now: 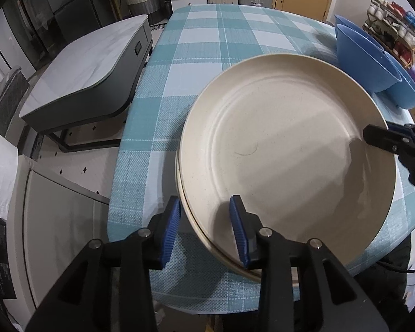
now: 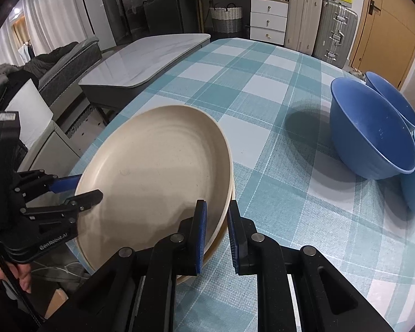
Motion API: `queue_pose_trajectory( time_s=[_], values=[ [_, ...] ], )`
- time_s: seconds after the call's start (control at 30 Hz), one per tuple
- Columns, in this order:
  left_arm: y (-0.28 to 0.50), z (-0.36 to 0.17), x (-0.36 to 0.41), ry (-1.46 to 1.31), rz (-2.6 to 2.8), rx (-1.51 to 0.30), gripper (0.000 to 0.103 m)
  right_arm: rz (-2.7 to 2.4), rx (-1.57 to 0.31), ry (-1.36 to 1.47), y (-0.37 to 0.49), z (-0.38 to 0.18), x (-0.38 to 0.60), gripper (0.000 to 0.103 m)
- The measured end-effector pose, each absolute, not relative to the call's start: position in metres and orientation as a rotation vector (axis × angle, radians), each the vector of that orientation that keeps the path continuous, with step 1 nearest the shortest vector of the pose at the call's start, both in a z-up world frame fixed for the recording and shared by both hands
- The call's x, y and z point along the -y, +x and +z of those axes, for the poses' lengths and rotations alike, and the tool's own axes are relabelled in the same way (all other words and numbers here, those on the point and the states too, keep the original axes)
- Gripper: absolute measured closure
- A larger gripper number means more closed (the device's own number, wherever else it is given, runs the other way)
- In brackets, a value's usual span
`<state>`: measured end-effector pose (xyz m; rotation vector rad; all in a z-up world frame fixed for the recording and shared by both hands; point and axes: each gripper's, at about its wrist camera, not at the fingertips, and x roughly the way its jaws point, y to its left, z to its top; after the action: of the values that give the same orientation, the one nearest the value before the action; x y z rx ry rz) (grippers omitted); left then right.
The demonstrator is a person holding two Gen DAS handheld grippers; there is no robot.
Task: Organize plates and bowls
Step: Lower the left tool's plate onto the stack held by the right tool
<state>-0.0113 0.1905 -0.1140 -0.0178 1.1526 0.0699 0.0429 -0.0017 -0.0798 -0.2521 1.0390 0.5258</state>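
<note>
A blue-and-white checked tablecloth [image 2: 276, 91] covers the table. At its near edge I see two stacked cream plates [image 1: 287, 149]. My left gripper [image 1: 206, 229] straddles their left rim, jaws parted; my right gripper [image 2: 217, 232] straddles the right rim, narrowly parted. Blue bowls [image 2: 373, 135] crowd the right edge.

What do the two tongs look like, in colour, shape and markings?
Both the left tongs and the right tongs have black plastic bodies with angular linkage arms joined by silver round pivot pins. Each finger carries a ribbed blue pad. In the right wrist view, the left tongs' body bears pale lettering, too blurred to read surely.
</note>
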Motion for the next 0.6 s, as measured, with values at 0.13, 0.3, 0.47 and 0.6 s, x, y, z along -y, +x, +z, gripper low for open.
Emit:
queue_pose_trajectory(
  time_s=[0.13,0.3,0.47,0.6],
  values=[
    [-0.012,-0.114,-0.191,-0.029,0.065,-1.155,0.068,0.53,-1.043,-0.267,0.042,-0.083,0.0,0.085],
    [-0.013,-0.113,-0.192,-0.047,0.065,-1.153,0.067,0.526,-1.047,-0.33,0.041,-0.083,-0.007,0.084],
    [-0.014,-0.11,-0.193,-0.049,0.06,-1.15,0.067,0.535,-1.061,-0.435,0.042,-0.086,-0.014,0.084],
    [-0.016,-0.106,-0.194,-0.056,0.058,-1.141,0.067,0.542,-1.085,-0.456,0.046,-0.089,-0.014,0.084]
  ],
)
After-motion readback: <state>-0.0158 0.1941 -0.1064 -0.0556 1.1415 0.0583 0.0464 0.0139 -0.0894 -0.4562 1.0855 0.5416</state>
